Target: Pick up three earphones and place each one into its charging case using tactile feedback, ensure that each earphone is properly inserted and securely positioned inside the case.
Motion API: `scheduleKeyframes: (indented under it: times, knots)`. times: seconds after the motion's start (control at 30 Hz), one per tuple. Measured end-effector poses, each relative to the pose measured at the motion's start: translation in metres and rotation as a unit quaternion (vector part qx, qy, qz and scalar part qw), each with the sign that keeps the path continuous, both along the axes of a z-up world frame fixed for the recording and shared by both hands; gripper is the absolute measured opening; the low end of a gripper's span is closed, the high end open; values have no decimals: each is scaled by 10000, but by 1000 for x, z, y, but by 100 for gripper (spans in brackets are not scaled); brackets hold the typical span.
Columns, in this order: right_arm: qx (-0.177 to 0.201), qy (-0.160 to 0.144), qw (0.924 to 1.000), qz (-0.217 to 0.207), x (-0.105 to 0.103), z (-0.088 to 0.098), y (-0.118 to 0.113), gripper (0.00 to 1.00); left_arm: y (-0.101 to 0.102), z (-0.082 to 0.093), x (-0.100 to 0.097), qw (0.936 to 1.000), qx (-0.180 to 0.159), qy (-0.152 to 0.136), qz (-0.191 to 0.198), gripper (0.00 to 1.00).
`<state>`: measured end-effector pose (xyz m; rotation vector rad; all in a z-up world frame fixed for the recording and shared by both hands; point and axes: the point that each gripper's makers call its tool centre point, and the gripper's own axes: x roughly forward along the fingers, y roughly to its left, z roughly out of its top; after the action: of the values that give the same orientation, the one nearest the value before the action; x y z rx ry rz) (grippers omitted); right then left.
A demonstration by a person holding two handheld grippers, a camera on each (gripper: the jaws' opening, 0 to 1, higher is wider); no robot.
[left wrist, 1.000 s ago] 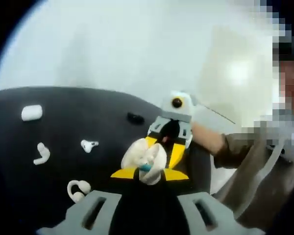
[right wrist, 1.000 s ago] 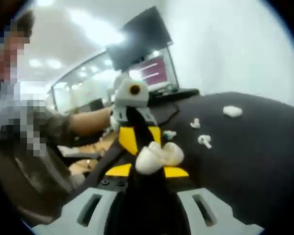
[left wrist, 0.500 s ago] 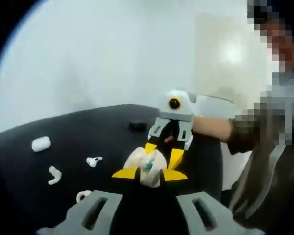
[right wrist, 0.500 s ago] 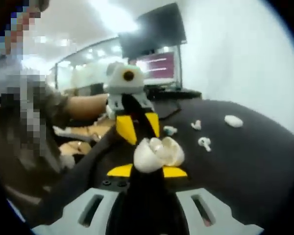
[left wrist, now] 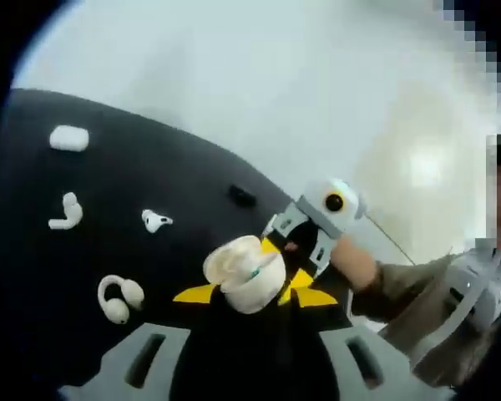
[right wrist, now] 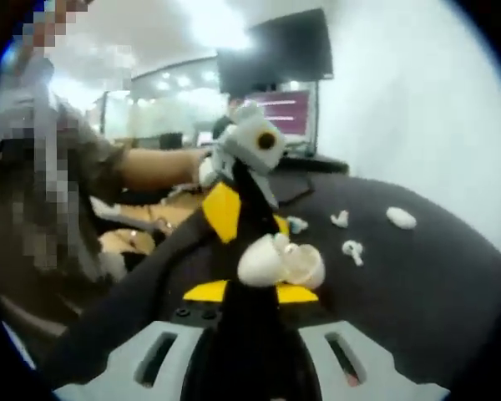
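1. The charging case (left wrist: pixel 244 274) is a white, rounded case with its lid open, held up above the black table (left wrist: pixel 108 192) where the tips of the two grippers meet.
2. In the left gripper view, the left gripper (left wrist: pixel 249 301) has the case right at its yellow tips. The jaws sit close together, but the case covers them, so I cannot tell whether they clamp it.
3. The right gripper (left wrist: pixel 294 266) comes in from the far side of the case, its yellow tips right against it. Whether its jaws are closed on anything is hidden too.
4. In the right gripper view, the case (right wrist: pixel 281 262) sits just ahead of the right gripper (right wrist: pixel 250 288), with the left gripper (right wrist: pixel 246 230) beyond it and tilted.
5. A small teal spot shows inside the open case in the left gripper view.
6. To the left of the left gripper, on the table, lie a hook-shaped earphone (left wrist: pixel 117 298) nearest, a small stemmed earphone (left wrist: pixel 155 220) further out, and a curved earphone (left wrist: pixel 65 212) beside it.
7. A second closed white case (left wrist: pixel 68 138) lies farthest away, near the table's far edge.
8. A small dark object (left wrist: pixel 241 197) rests on the table beyond the grippers.
9. A person's sleeve (left wrist: pixel 405 288) shows behind the right gripper.
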<state>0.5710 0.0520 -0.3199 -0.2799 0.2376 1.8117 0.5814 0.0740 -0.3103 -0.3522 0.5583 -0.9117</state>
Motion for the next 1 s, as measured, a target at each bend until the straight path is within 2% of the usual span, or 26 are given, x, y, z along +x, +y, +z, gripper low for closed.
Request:
scheduleKeyframes:
  times: [0.13, 0.2, 0.27, 0.37, 0.4, 0.5, 0.7, 0.73, 0.83, 0.9, 1.0]
  knots:
    - [71, 361, 9993, -65, 1, 5, 2, 28, -1, -1, -3, 9991, 210, -364, -71, 25]
    - [187, 819, 9962, -221, 4, 12, 4, 28, -1, -1, -4, 9975, 363, -604, -104, 23]
    - [282, 1080, 9932, -334, 9, 18, 4, 26, -2, 0, -5, 9955, 467, -816, -146, 21]
    - [333, 1101, 9926, -388, 12, 19, 4, 23, -5, 5, -8, 9922, 517, -1110, -216, 17]
    - [306, 1022, 9936, -369, 11, 18, 4, 23, -6, 6, -9, 9918, 544, -1141, -204, 17]
    - [414, 414, 9980, -220, 7, 17, 4, 22, -7, 5, -10, 9878, 708, -1367, -251, 17]
    - [458, 89, 9989, -96, 2, 15, 5, 22, -11, -2, -4, 9811, 1043, -1608, -259, 26]
    - [394, -28, 9992, -68, 2, 13, 4, 22, -12, -5, -4, 9766, 1263, -1692, -405, 25]
    - [310, -62, 9995, -81, 3, 9, 3, 22, -18, -7, -5, 9627, 1636, -2031, -715, 21]
    - [237, 137, 9996, -102, 4, 8, 3, 22, -22, -9, -4, 9598, 1695, -2097, -776, 21]
    - [136, 305, 9994, -127, 6, 7, 1, 23, -25, -11, -2, 9613, 1598, -2078, -847, 20]
